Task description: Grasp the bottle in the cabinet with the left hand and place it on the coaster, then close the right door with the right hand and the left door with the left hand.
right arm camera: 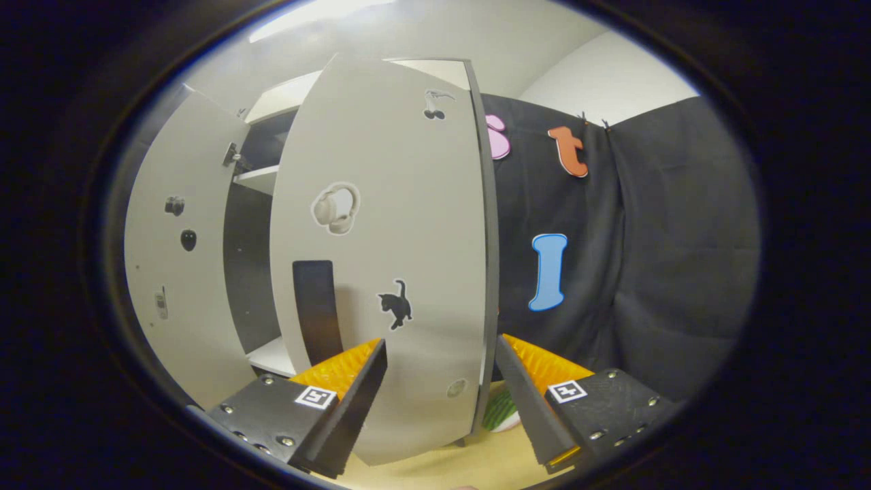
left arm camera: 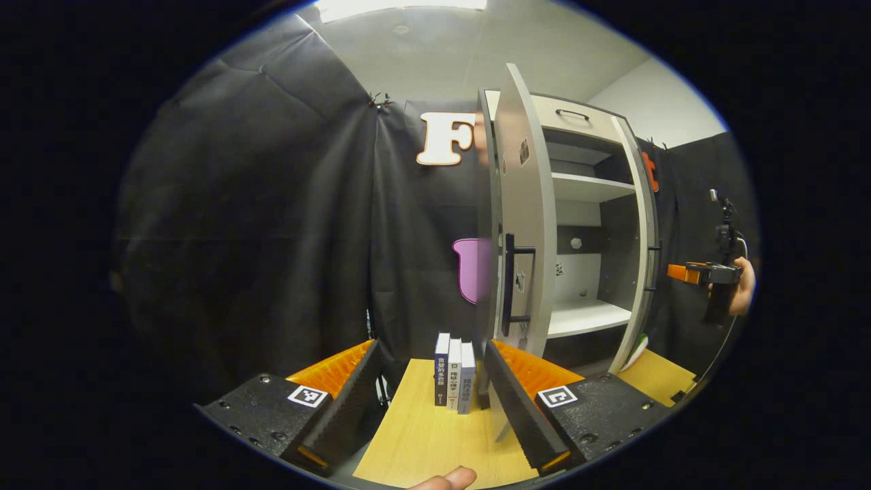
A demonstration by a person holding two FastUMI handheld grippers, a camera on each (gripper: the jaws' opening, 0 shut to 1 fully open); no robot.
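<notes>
Black-draped booth, cabinet [left arm camera: 585, 224] with both doors ajar.
Right door [right arm camera: 388, 258] looks light and stiff; push its flat face beside the cabinet. Right gripper [right arm camera: 442, 401] and left gripper [left arm camera: 435, 401] released, empty.

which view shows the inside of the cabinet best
The left gripper view: it looks between both open doors onto the cabinet's bare white shelves. The right gripper view faces the right door's outer side, which hides most of the inside; just a dark sliver and shelf edges show beside it.
</notes>
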